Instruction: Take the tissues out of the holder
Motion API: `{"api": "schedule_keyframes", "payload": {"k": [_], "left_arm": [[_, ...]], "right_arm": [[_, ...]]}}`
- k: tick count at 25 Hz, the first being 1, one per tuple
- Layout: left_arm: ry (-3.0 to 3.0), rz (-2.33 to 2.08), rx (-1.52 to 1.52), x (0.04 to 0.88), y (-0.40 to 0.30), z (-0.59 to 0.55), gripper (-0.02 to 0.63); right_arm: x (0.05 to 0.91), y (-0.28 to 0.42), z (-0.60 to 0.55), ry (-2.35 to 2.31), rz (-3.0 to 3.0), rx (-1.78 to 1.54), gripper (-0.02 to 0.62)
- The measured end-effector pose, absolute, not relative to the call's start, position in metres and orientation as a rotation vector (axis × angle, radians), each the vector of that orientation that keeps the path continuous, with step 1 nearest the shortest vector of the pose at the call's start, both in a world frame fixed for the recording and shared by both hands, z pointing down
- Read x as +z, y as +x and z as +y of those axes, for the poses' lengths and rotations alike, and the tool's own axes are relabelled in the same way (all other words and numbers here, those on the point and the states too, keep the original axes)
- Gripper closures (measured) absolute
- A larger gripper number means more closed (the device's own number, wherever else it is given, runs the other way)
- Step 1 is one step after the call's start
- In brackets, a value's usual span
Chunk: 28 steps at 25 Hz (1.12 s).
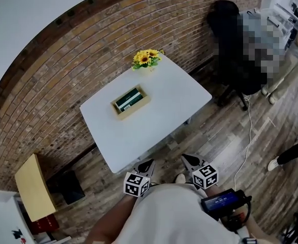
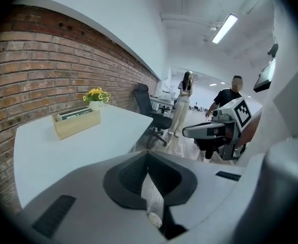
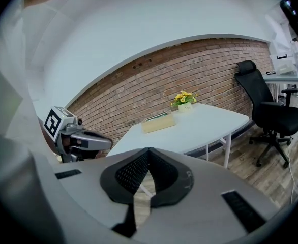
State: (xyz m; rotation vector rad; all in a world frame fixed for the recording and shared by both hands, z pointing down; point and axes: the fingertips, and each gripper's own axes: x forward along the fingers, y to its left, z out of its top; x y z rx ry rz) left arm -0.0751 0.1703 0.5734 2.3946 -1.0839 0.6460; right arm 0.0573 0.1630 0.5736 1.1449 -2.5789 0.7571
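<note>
A wooden tissue holder (image 1: 130, 102) with a green-topped tissue pack (image 1: 128, 99) inside sits near the middle of the white table (image 1: 164, 111). The holder also shows in the left gripper view (image 2: 76, 122) and the right gripper view (image 3: 159, 122). Both grippers are held close to my body, short of the table's near edge. My left gripper (image 1: 148, 163) is shut with nothing in it. My right gripper (image 1: 188, 159) is shut too, empty. Each gripper sees the other: the right gripper (image 2: 189, 131) and the left gripper (image 3: 106, 142).
A small pot of yellow flowers (image 1: 147, 59) stands at the table's far corner by the brick wall (image 1: 47, 80). A black office chair (image 1: 235, 50) is to the right. A wooden box (image 1: 33, 187) stands at the lower left. Two people (image 2: 182, 105) stand far off.
</note>
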Motion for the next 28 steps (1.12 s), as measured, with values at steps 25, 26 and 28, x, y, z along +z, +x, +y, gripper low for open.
{"api": "schedule_keyframes", "payload": {"k": [25,26,28], "left_arm": [[2.387,-1.044,0.612,0.582,-0.033,0.096,0.597],[2.389,-1.044,0.605,0.582,-0.035,0.088,0.597],[2.385,-1.047,0.595,0.583,-0.042,0.073,0.597]], "right_arm": [[0.583,0.096,0.109,1.180,-2.530,0.798,0.589],[0.582,0.094,0.100,1.179,-2.528,0.790,0.589],[0.579,0.087,0.083,1.171,-2.527,0.765,0.589]]}}
